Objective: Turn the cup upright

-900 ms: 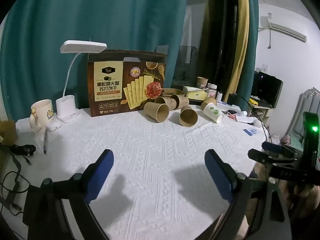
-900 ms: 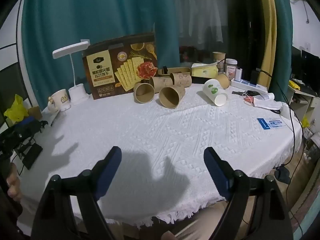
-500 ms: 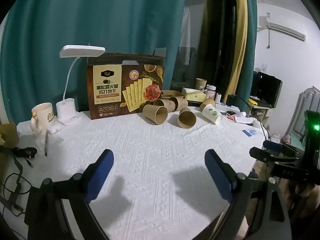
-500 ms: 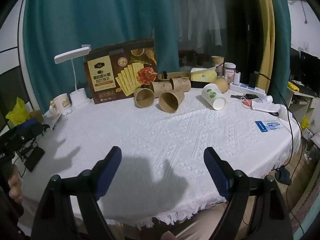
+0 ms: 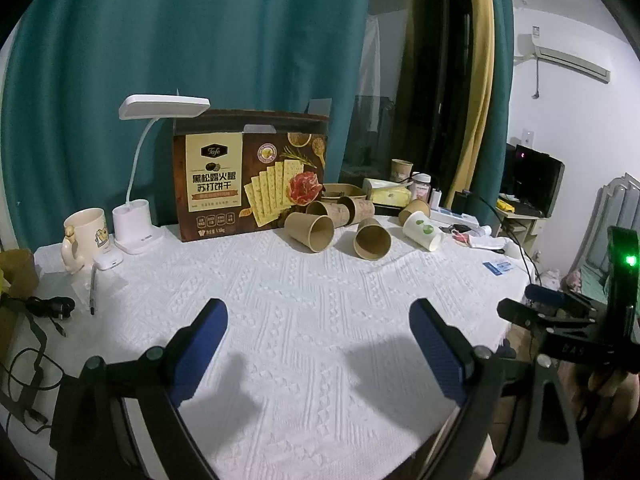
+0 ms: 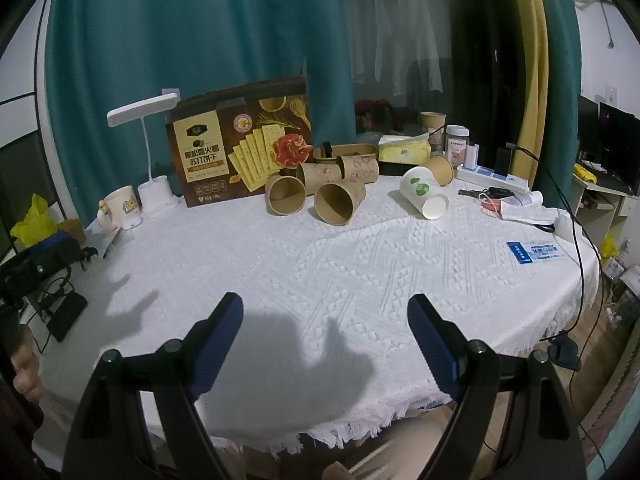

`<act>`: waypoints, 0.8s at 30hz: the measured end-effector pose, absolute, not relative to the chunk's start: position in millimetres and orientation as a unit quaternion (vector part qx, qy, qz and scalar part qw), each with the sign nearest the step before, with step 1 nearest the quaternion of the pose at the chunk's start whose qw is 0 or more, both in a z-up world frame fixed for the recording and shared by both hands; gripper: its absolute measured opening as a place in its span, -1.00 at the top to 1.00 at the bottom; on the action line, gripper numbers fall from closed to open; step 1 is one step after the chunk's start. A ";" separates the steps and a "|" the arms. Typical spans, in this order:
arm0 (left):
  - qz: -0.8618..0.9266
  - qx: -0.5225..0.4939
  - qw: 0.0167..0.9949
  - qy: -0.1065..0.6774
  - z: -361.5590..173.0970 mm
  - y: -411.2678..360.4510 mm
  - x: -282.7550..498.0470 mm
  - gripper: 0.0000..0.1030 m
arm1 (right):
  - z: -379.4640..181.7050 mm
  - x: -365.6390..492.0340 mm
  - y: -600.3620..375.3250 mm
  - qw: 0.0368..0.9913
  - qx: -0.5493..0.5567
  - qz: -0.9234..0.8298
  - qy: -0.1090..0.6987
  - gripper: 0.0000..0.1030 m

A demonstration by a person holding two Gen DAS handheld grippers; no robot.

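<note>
A: What are the two grippers doing?

B: Both stand wide with nothing between the blue pads. The left gripper (image 5: pixel 318 344) hangs over the near part of the white cloth (image 5: pixel 320 288), and the right gripper (image 6: pixel 324 340) hangs over the cloth near the fringed edge.

A: And the cups?

B: All at the far side, well apart from both grippers, in front of the cracker box (image 5: pixel 250 174). Two brown cups (image 6: pixel 286 195) (image 6: pixel 338 202) lie on their sides with mouths toward the cameras. Two printed brown cups (image 6: pixel 320 176) (image 6: pixel 358 168) lie just behind them. A white cup (image 6: pixel 424 192) with a green mark lies on its side to the right, and another brown cup (image 6: pixel 440 169) is tipped behind it.

A: Are they touching?

B: The front pair look very close, but I can't be sure from here.

A: Anything else?

B: A white lamp (image 5: pixel 160 108) and a mug (image 5: pixel 84 238) left of the box.
</note>
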State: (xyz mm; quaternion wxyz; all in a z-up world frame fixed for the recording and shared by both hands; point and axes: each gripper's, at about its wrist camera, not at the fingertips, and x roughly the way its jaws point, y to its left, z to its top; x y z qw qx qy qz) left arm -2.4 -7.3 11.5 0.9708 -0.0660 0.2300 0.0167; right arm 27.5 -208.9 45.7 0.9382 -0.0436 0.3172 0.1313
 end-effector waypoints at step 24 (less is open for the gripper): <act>0.016 -0.066 0.972 0.227 11.3 -8.1 -2.0 -0.79 | 46.5 27.0 -204.4 0.940 -0.054 0.125 0.314 -0.60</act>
